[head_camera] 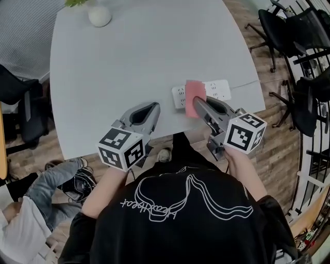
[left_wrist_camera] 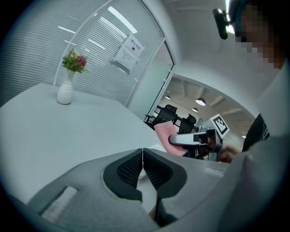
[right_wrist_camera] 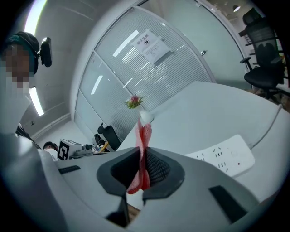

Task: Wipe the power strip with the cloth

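Note:
A white power strip point(head_camera: 216, 91) lies near the table's front right edge, also seen in the right gripper view point(right_wrist_camera: 226, 158). A pink cloth point(head_camera: 195, 96) hangs over its left part, pinched by my right gripper point(head_camera: 198, 105), which is shut on it. In the right gripper view the cloth point(right_wrist_camera: 143, 154) stands folded upright between the jaws. My left gripper point(head_camera: 150, 109) hovers over the table's front edge to the left of the strip, shut with nothing in it point(left_wrist_camera: 142, 156). The left gripper view shows the cloth point(left_wrist_camera: 166, 136) held by the other gripper.
A white vase point(head_camera: 99, 14) with flowers stands at the table's far left point(left_wrist_camera: 65, 90). The strip's cable point(head_camera: 247, 83) runs off to the right edge. Black office chairs point(head_camera: 289, 31) stand on the wooden floor at right. A seated person point(head_camera: 36, 206) is at the lower left.

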